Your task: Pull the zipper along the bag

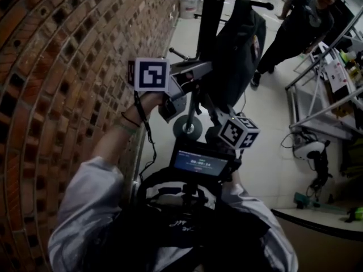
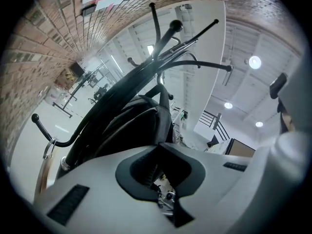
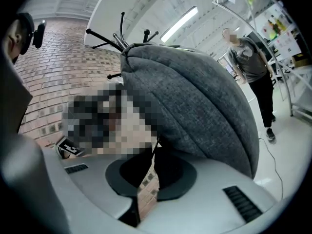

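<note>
The grey fabric bag [image 1: 241, 44] hangs on the far side of a black coat stand [image 1: 210, 16], up among its curved hooks, with its rounded bulk swelling away from the pole. At the bag's lower edge, on the side facing the stand, a thin dark tab [image 3: 155, 147] hangs down.

The right tool [image 3: 152, 160] sits right under that edge. Its jaws are released, a narrow way apart. The tab reaches into the top of the gap and brick shows through the rest. The pads do not press on the tab.

The left tool [image 2: 160, 152] is up against the dark side of the bag, close to the stand's pole, and its jaws are clenched together. A small metal piece [image 2: 167, 195] shows in the slit low between them; whether it is pinched there cannot be told.

In the head view the left marker cube [image 1: 152, 74] is just left of the stand's pole. The right marker cube [image 1: 239, 132] is lower, to the right of the stand's round base [image 1: 187, 127].

A brick wall [image 1: 68, 67] runs along the left of the stand. To the stand's right, well apart across the pale floor [image 1: 266, 123], another person [image 1: 303, 24] in dark clothes leans forward. Below the stand's base in the head view, a small lit screen [image 1: 199, 163] sits at the wearer's chest.
</note>
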